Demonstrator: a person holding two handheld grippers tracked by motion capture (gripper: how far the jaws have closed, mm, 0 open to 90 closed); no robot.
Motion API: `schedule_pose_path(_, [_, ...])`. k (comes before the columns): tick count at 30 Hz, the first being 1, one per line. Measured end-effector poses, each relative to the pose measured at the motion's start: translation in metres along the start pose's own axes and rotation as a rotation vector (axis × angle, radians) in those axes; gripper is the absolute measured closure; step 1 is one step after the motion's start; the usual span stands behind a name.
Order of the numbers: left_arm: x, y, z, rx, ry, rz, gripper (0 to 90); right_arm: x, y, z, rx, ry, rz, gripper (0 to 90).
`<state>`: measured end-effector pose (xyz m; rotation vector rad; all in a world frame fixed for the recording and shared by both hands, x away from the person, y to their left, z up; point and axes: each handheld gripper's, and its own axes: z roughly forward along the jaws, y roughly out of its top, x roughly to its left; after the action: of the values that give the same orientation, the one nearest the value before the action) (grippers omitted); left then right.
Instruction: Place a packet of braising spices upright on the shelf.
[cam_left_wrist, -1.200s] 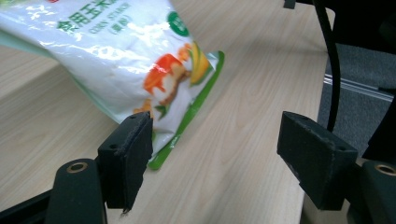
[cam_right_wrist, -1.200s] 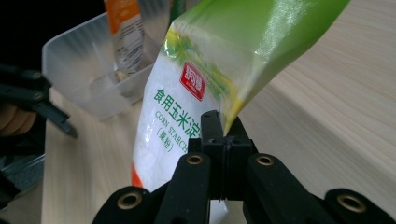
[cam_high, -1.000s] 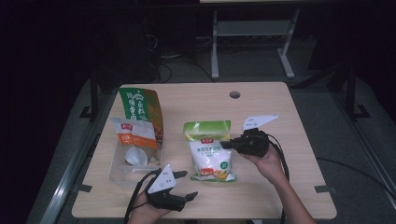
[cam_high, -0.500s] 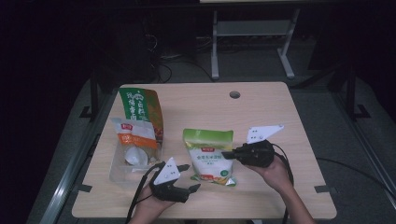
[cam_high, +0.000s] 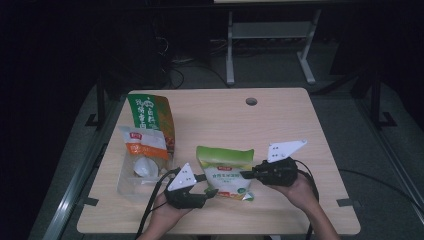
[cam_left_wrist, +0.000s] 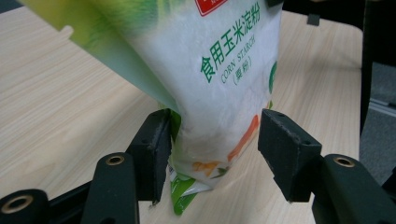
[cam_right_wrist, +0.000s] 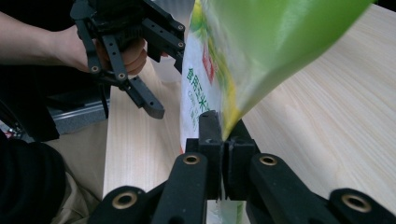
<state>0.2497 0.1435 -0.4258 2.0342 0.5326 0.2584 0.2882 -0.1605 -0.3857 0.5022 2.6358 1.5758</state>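
Toward the table's (cam_high: 280, 115) left edge stand a green-and-orange bag (cam_high: 150, 119) and, nearer the front, a clear tub (cam_high: 131, 181) holding an orange-labelled packet (cam_high: 145, 144). Near the middle of the front edge, the left gripper (cam_high: 206, 185) has just been closing around the bottom corner of the corn starch bag (cam_high: 225, 170); one pad (cam_left_wrist: 154, 149) touches it, the other stands just clear, so it is not yet clamped. The right gripper (cam_high: 246, 174) is clenched on the bag's right edge.
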Motion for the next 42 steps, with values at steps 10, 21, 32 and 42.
schedule_pose_path(10, [0.000,-0.002,0.001,-0.014,-0.017,-0.006,43.8,0.001,0.002,0.019,0.055,-0.023,0.030,73.5])
schedule_pose_path(21, [-0.002,-0.004,-0.002,0.002,-0.008,-0.014,39.1,-0.002,0.008,0.028,0.067,-0.028,0.085,87.1])
schedule_pose_path(32, [-0.015,-0.006,-0.016,0.003,-0.015,0.013,35.3,-0.006,0.020,0.020,0.043,-0.060,0.133,87.9])
schedule_pose_path(42, [-0.026,-0.014,-0.022,0.025,-0.023,0.028,33.6,-0.006,0.045,0.023,0.036,-0.059,0.115,88.0])
